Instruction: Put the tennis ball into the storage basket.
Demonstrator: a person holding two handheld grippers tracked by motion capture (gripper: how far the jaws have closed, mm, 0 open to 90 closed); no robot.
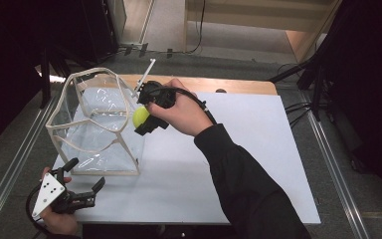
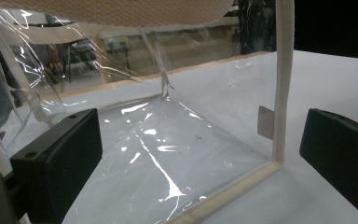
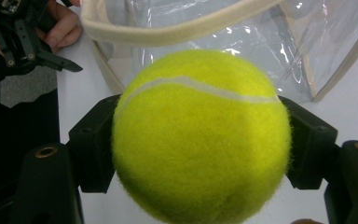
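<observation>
In the high view, the right tool (image 1: 145, 118) holds a ball (image 1: 140, 116) at centre frame, just at the right rim of a clear bag (image 1: 95, 124) standing on the tabletop (image 1: 238, 164); the left tool (image 1: 82, 186), lower left, hangs wide and empty near the bag's front corner. In the left gripper view, its jaws stand wide apart before the bag's (image 2: 168, 140) lower edge, touching nothing. In the right gripper view, the ball (image 3: 200, 140) sits pinched between both jaws, the bag's rim (image 3: 177, 30) just above. The step looks like dropping the ball in; next, I judge, carry it over the opening, then release.
</observation>
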